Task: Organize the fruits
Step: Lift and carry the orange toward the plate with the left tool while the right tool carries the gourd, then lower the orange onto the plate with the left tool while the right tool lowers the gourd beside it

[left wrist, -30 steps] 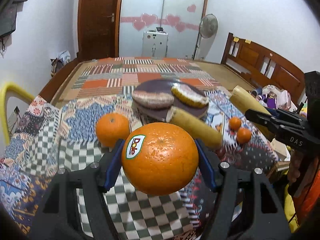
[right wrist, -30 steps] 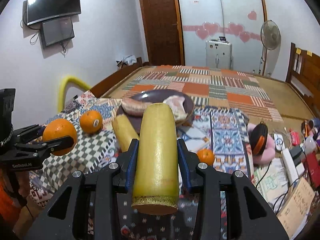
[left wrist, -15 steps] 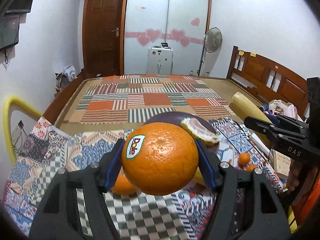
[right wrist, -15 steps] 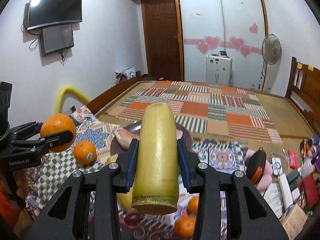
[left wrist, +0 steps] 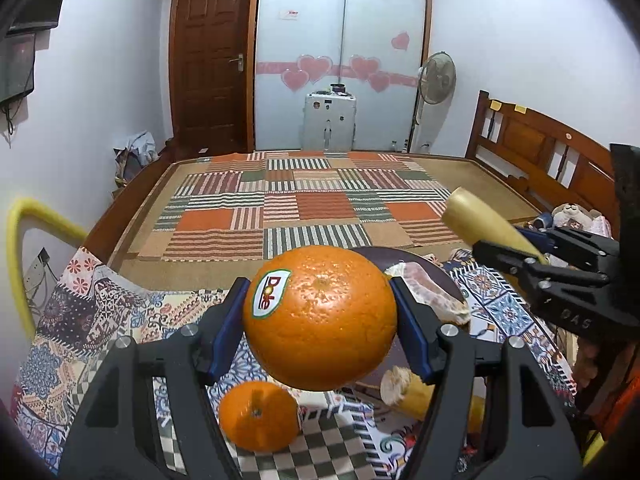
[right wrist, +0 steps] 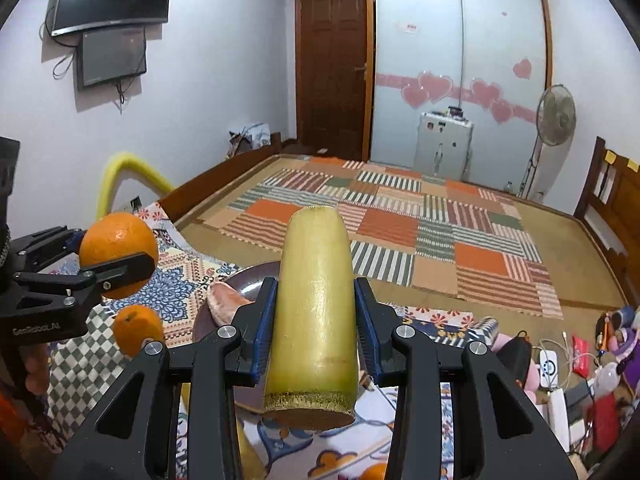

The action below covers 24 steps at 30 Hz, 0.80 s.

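My left gripper (left wrist: 318, 316) is shut on a large orange with a Dole sticker (left wrist: 320, 318), held above the patterned cloth; it also shows in the right wrist view (right wrist: 118, 254). My right gripper (right wrist: 315, 320) is shut on a pale yellow sugarcane piece (right wrist: 314, 316), held up in the air; it shows at the right of the left wrist view (left wrist: 486, 220). A dark plate (right wrist: 250, 282) below holds a pinkish fruit slice (right wrist: 226, 302). A smaller orange (left wrist: 258, 416) lies on the checked cloth.
Another cane piece (left wrist: 408, 394) lies by the plate. A yellow chair frame (left wrist: 28, 240) stands at the left. Clutter of cables and small items (right wrist: 560, 364) fills the right side. A bed with a patchwork mat (left wrist: 304, 208) stretches behind.
Both grippers have lifted and tilted upward with their loads. The plate and table fruit have slid lower in both views.
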### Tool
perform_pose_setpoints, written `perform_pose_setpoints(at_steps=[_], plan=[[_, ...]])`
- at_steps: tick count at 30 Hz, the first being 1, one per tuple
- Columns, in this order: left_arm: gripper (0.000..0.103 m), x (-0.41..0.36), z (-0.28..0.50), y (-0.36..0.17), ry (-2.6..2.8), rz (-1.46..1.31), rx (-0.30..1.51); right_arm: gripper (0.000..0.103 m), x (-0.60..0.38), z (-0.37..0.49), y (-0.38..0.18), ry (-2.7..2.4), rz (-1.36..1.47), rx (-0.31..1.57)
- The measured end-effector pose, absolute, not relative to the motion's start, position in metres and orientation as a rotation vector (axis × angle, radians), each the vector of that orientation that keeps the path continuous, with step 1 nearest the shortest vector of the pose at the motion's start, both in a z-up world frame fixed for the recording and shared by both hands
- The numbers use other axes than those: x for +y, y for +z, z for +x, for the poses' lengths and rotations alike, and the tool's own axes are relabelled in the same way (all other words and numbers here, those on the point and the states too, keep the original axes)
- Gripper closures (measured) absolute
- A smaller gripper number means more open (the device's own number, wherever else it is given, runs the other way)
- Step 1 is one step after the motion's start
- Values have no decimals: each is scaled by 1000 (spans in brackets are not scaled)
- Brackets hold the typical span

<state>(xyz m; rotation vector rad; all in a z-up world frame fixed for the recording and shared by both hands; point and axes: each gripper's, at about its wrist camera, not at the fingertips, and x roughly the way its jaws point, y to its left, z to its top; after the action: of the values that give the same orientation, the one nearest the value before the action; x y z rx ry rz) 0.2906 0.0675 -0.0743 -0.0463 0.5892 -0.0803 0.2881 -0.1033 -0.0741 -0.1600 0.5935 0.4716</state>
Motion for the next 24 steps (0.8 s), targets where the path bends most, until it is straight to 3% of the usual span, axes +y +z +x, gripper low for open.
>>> perform_pose_setpoints(at_steps=[24], plan=[[35, 62, 369, -100, -81, 4, 738, 68, -56, 347, -129, 533, -344, 878]])
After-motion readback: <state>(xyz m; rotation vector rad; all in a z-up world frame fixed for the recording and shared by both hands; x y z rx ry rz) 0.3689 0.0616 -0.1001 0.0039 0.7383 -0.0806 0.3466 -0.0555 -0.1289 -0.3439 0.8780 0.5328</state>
